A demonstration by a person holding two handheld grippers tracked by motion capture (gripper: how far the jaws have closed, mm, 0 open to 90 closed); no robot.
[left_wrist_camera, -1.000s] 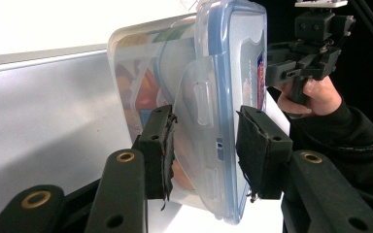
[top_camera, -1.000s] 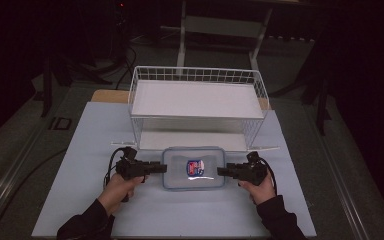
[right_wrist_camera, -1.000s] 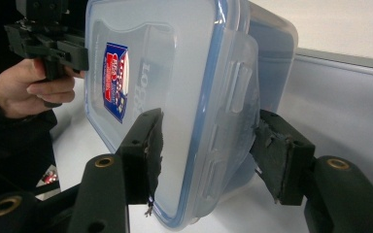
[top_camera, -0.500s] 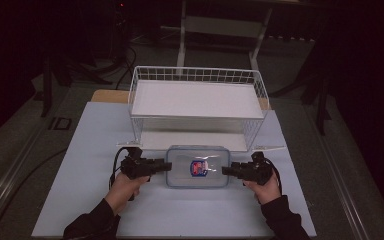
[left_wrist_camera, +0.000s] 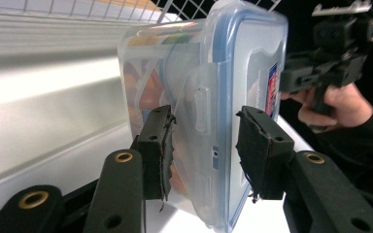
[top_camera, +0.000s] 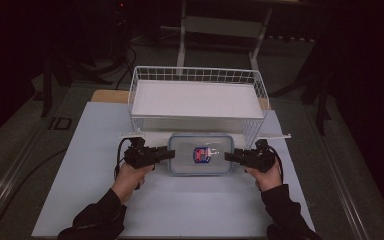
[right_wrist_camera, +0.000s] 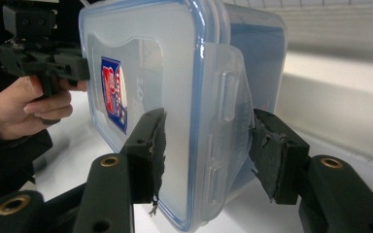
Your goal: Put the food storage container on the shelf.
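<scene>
A clear plastic food box (top_camera: 200,154) with a blue-rimmed lid and a red and blue label hangs between both grippers, just in front of the wire basket. My left gripper (top_camera: 169,154) is shut on its left end clip, and my right gripper (top_camera: 228,156) is shut on its right end clip. In the left gripper view the pads (left_wrist_camera: 161,145) press the box (left_wrist_camera: 213,97) from lid and base sides, with coloured contents faintly visible inside. In the right gripper view the jaws (right_wrist_camera: 206,141) clamp the box (right_wrist_camera: 175,97) the same way.
A white wire basket (top_camera: 195,75) with a white floor stands right behind the box, its front wall close. A pale mat (top_camera: 80,150) covers the table. Dark stands and cables surround the table's far side.
Both hands have carried the box away from the person, toward the basket's front wall, and a little upward. The grips on its two ends have stayed the same.
</scene>
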